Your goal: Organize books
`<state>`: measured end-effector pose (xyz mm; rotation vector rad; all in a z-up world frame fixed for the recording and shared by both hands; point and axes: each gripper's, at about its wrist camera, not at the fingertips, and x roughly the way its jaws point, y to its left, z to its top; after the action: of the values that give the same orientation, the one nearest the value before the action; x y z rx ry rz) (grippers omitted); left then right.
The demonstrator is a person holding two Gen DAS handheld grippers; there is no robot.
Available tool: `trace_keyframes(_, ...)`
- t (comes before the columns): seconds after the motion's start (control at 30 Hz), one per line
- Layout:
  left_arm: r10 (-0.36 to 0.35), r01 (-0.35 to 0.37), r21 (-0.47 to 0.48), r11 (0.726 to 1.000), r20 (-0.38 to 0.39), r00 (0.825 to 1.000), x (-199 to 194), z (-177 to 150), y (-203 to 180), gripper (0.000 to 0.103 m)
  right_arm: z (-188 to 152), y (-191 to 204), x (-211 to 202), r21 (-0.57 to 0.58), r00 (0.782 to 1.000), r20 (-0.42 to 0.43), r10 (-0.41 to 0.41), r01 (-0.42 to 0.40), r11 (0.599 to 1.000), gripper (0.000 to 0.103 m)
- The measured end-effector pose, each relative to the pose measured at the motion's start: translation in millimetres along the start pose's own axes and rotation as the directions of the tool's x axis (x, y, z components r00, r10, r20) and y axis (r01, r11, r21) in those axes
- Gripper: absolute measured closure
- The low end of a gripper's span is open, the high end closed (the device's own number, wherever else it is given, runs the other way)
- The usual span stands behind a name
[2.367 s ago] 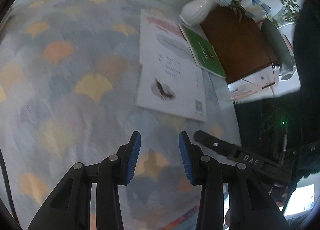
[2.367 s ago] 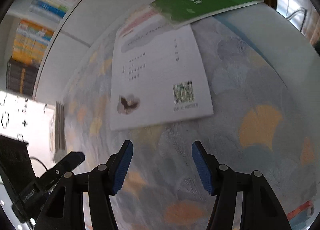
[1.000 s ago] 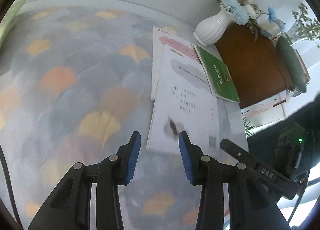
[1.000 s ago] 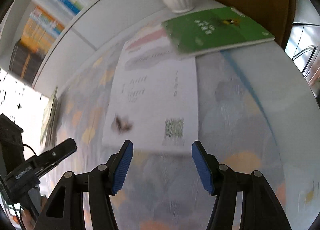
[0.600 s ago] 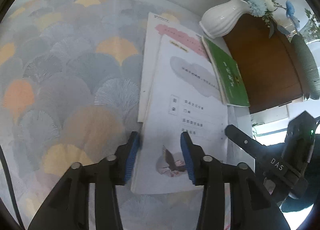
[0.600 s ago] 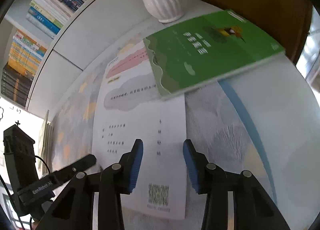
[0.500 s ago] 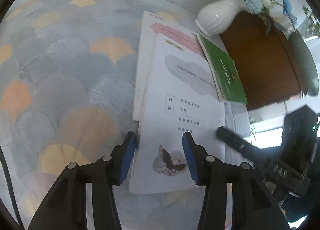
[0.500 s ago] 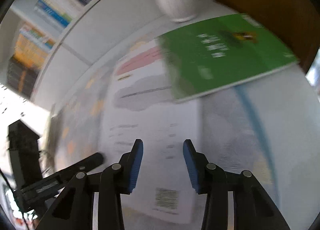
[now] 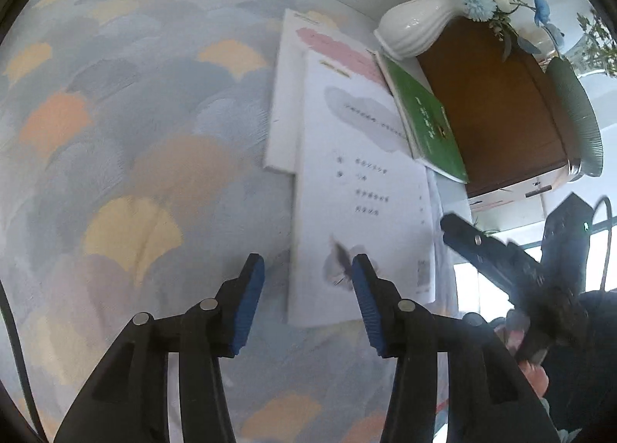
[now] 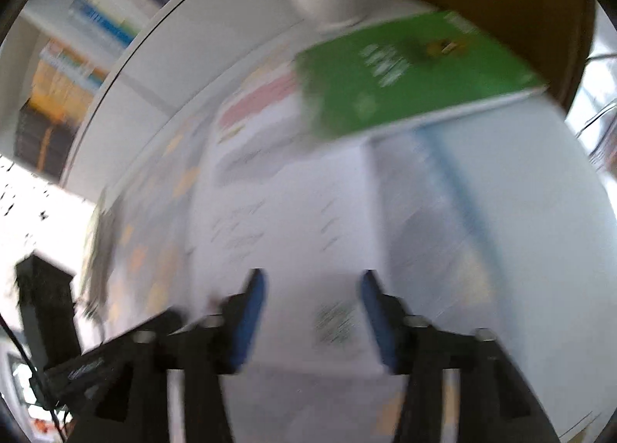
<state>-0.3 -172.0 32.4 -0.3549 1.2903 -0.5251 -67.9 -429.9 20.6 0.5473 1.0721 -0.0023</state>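
A white booklet (image 9: 358, 188) with a bird picture lies flat on the patterned cloth, on top of a second white book (image 9: 283, 107) with a pink band. A green book (image 9: 424, 122) overlaps their far right side. My left gripper (image 9: 306, 269) is open over the booklet's near left corner, with its left edge seen between the fingers. In the blurred right wrist view my right gripper (image 10: 312, 281) hovers over the booklet (image 10: 293, 219) near its printed code. Its jaws are opening and the pads press on nothing. The green book (image 10: 405, 72) lies beyond.
A white vase (image 9: 412, 30) of blue flowers stands by a brown cabinet (image 9: 493, 107) at the far right. A finger of the right gripper (image 9: 466, 234) and a hand show at the right. A bookshelf (image 10: 77, 68) runs behind the table.
Both grippers have come forward over the white booklet's near end. The right jaws narrowed and then widened again. The left jaws stand slightly wider.
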Motion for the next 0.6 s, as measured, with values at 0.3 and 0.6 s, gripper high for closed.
trace_keyframes(0.3, 0.044, -0.045, 0.075, 0.996, 0.017, 0.999, 2.0, -0.3, -14.5, 0.042, 8.6, 7.9, 22.6, -0.052, 1.000, -0.005, -0.029, 0.028, 0.998, 0.050)
trace_keyframes(0.6, 0.055, -0.056, -0.024, 0.998, -0.037, 0.998, -43.9, -76.3, 30.6, 0.041, -66.9, 25.3, 8.5, -0.111, 0.982, -0.156, 0.107, -0.125, 0.986, 0.050)
